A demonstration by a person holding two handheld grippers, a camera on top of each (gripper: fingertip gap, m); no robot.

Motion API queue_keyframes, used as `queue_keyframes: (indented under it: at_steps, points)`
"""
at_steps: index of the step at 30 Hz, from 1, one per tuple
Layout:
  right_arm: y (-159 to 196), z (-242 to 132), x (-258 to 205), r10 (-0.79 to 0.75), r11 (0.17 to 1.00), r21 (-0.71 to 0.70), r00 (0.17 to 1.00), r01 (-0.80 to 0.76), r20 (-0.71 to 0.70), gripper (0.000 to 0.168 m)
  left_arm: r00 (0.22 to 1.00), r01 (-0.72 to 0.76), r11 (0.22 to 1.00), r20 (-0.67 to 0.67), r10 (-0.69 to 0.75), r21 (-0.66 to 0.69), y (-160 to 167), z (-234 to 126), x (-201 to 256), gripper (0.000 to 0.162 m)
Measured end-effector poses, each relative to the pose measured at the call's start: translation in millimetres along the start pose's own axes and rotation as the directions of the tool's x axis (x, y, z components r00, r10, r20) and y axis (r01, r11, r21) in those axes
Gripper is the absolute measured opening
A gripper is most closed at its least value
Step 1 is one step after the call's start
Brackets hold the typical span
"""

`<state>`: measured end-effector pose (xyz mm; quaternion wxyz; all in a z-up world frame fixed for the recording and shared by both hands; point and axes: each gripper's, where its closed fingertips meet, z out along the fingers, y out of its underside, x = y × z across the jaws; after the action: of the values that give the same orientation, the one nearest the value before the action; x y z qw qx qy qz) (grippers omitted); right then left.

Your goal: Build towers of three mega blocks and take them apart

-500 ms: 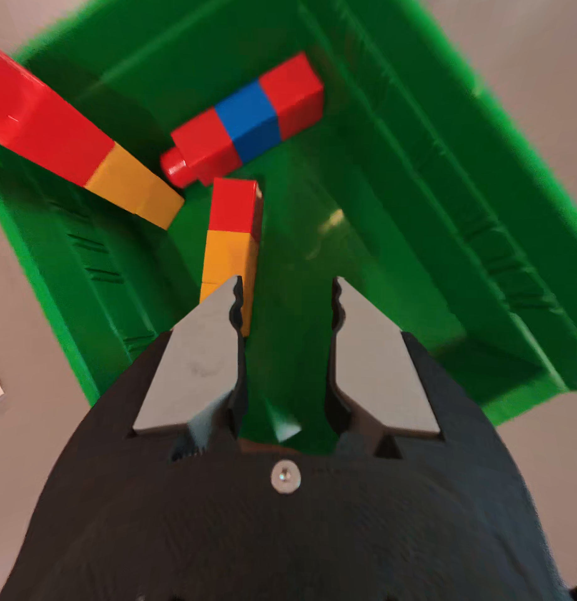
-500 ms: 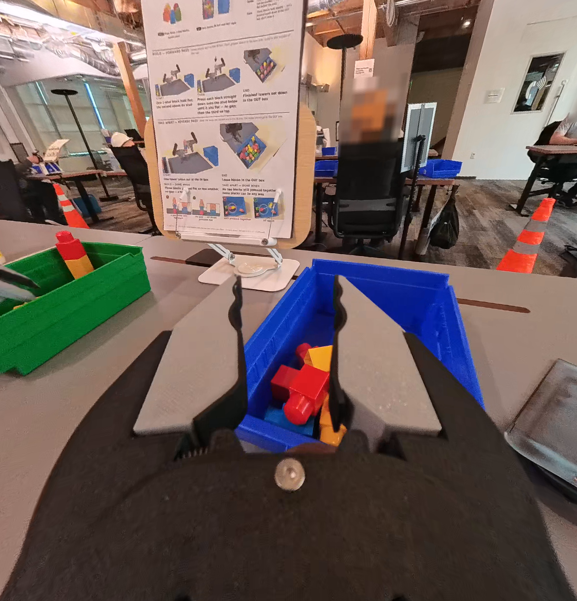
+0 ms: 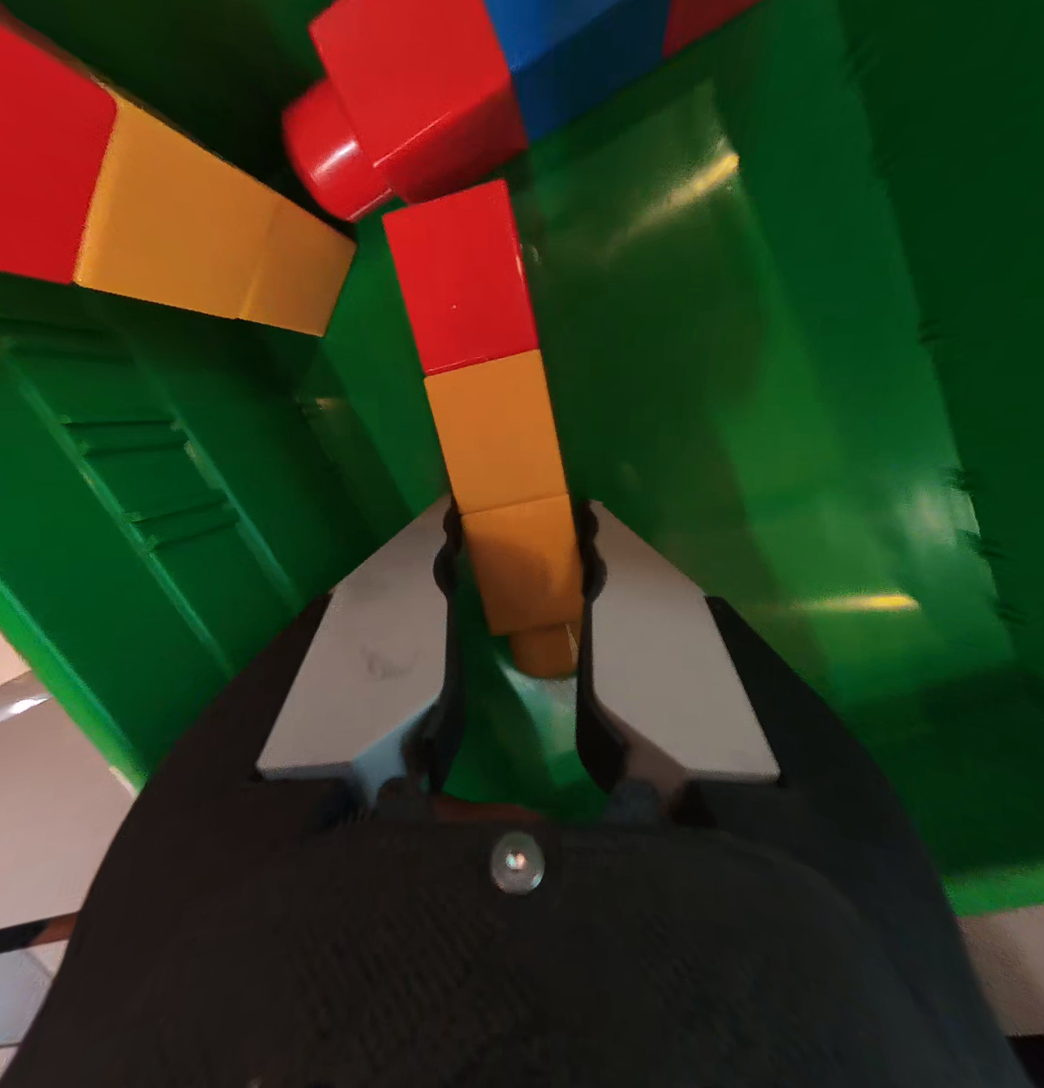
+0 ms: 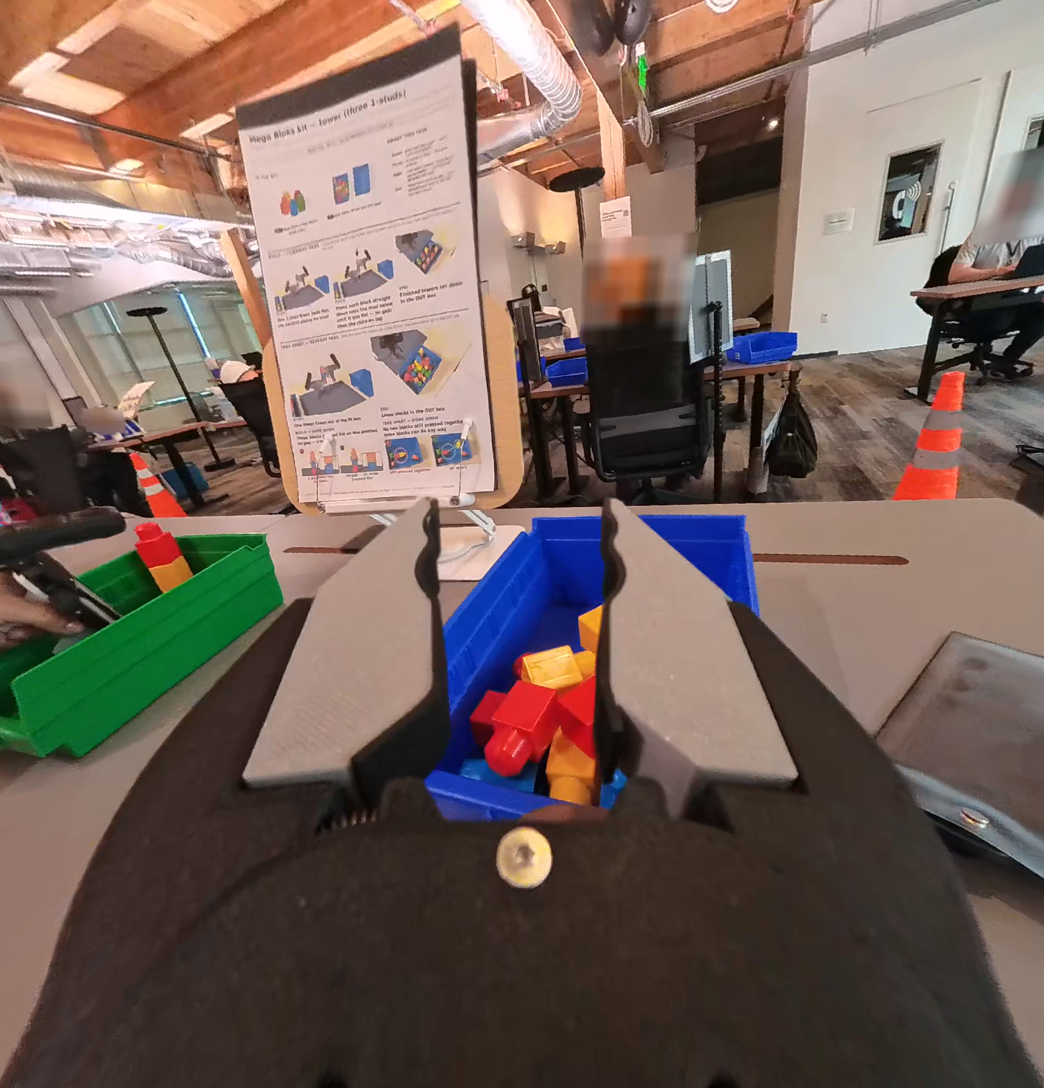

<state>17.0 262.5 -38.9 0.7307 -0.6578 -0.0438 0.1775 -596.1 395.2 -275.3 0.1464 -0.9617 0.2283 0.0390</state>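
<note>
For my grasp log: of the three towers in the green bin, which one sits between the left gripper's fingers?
The red-orange-orange tower, its studded orange end between the left gripper fingers. The red-blue-red tower and the leaning red-and-orange tower lie beyond its reach.

Left wrist view looks close down into the green bin (image 3: 154, 530); right wrist view faces level—that bin (image 4: 125, 665) at nine o'clock.
</note>
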Motion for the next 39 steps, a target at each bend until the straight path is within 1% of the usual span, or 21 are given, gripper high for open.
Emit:
queue_keyframes:
  at_steps: [1,3,5,7,10,12,15,17,19,22,25,28,29,30,31,32,34,36,39]
  points:
    - [-3.8,-3.0,-1.4,0.012,1.0,0.014,1.0,-0.012,0.011,0.052,1.0,-0.023,1.0,0.011,0.023,0.006,-0.5,-3.9,0.2,0.038]
    - [-10.8,-7.4,-8.3,0.031,0.999,0.038,0.999,-0.032,0.045,0.052,0.999,-0.048,0.997,0.008,0.048,0.057,-7.7,-19.8,3.3,0.036]
    - [-15.1,-8.6,-25.5,0.028,0.999,0.043,0.993,-0.033,0.116,0.05,0.996,-0.091,0.989,0.006,0.091,0.114,-16.4,-44.9,7.8,0.035]
    - [-12.9,-6.4,-49.1,-0.008,1.0,0.014,0.98,0.005,0.2,0.049,0.984,-0.18,0.97,0.024,0.178,0.163,-23.1,-75.1,16.2,0.035]
    - [2.8,0.6,-85.2,-0.087,0.992,-0.065,0.95,0.111,0.3,0.051,0.941,-0.339,0.918,0.081,0.329,0.204,-27.5,-119.3,36.6,0.035]
    - [15.5,4.3,-117.2,-0.135,0.978,-0.095,0.906,0.188,0.402,0.054,0.894,-0.447,0.869,0.091,0.438,0.211,-25.0,-144.4,61.4,0.035]
    - [38.7,4.7,-177.4,-0.147,0.957,-0.119,0.794,0.265,0.589,0.058,0.817,-0.569,0.784,0.066,0.572,0.248,-19.8,-177.6,114.7,0.035]
    - [51.3,8.0,-212.2,-0.178,0.944,-0.099,0.737,0.316,0.652,0.06,0.763,-0.625,0.725,0.033,0.646,0.289,-15.4,-194.7,155.2,0.035]
    - [64.0,10.8,-246.2,-0.202,0.934,-0.07,0.683,0.349,0.702,0.06,0.706,-0.663,0.669,-0.016,0.708,0.336,-9.4,-205.5,195.1,0.035]
    - [92.2,13.3,-287.4,-0.215,0.912,-0.065,0.609,0.404,0.764,0.059,0.615,-0.701,0.596,-0.092,0.783,0.391,2.8,-210.9,247.0,0.036]
    - [127.3,22.8,-295.3,-0.268,0.847,-0.105,0.589,0.521,0.762,0.06,0.539,-0.729,0.542,-0.139,0.831,0.418,13.9,-208.9,281.1,0.035]
    - [142.9,22.5,-303.2,-0.236,0.84,-0.124,0.561,0.528,0.793,0.063,0.489,-0.74,0.51,-0.17,0.855,0.438,20.7,-204.7,301.6,0.035]
    - [147.3,21.8,-305.6,-0.218,0.838,-0.135,0.551,0.528,0.805,0.062,0.471,-0.738,0.503,-0.19,0.861,0.449,23.8,-204.5,308.2,0.035]
    - [153.2,19.9,-307.7,-0.203,0.83,-0.144,0.532,0.539,0.822,0.055,0.46,-0.736,0.498,-0.2,0.865,0.459,25.2,-204.2,313.3,0.035]
    - [159.9,13.9,-312.1,-0.181,0.819,-0.145,0.49,0.555,0.853,0.05,0.454,-0.738,0.492,-0.198,0.869,0.462,25.4,-203.0,316.0,0.035]
    - [164.6,11.9,-313.4,-0.183,0.81,-0.139,0.471,0.57,0.863,0.045,0.453,-0.742,0.486,-0.189,0.871,0.462,24.8,-201.1,316.6,0.035]
    - [167.1,16.0,-311.5,-0.203,0.809,-0.129,0.479,0.573,0.854,0.035,0.483,-0.722,0.491,-0.152,0.862,0.487,17.2,-200.6,315.3,0.035]
    - [164.1,19.6,-308.8,-0.16,0.831,-0.16,0.504,0.533,0.849,0.034,0.538,-0.664,0.499,-0.107,0.836,0.557,6.7,-207.9,310.9,0.038]
    - [154.4,25.3,-298.6,-0.123,0.866,-0.177,0.544,0.467,0.83,0.033,0.671,-0.482,0.496,-0.06,0.739,0.722,-7.7,-227.6,295.7,0.044]
